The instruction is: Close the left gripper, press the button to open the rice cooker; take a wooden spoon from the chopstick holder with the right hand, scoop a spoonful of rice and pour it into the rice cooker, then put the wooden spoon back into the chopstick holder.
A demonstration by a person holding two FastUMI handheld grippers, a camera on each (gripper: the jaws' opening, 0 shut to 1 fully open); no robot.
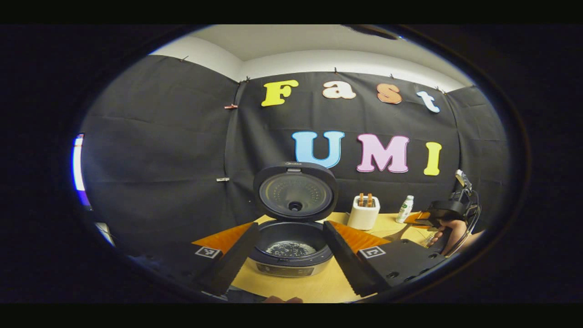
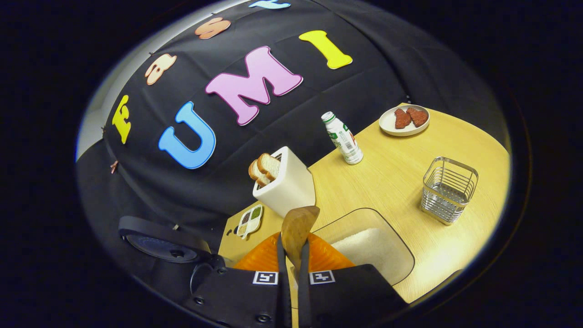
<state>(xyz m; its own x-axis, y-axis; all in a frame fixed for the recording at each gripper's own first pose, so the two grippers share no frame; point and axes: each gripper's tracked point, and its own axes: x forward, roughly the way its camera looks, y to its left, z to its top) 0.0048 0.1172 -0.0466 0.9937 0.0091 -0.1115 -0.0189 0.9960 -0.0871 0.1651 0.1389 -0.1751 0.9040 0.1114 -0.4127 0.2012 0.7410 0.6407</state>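
Rice cooker (image 1: 291, 246) lid up, some rice in the pot bottom. Clear rice container (image 2: 371, 246) holds white rice, just beside the right gripper's tips. Wire chopstick holder (image 2: 448, 189) stands empty, further right on the table (image 2: 391, 182). Right gripper (image 2: 291, 259) clamped narrow on the wooden spoon (image 2: 298, 228), bowl end poking forward. Left gripper (image 1: 291, 269) spread wide, holding nothing, fingers either side of the cooker.

Right gripper (image 2: 291, 264) clamps the wooden spoon (image 2: 298, 228); rice container (image 2: 373, 248) at four o'clock, chopstick holder (image 2: 448, 189) at three.
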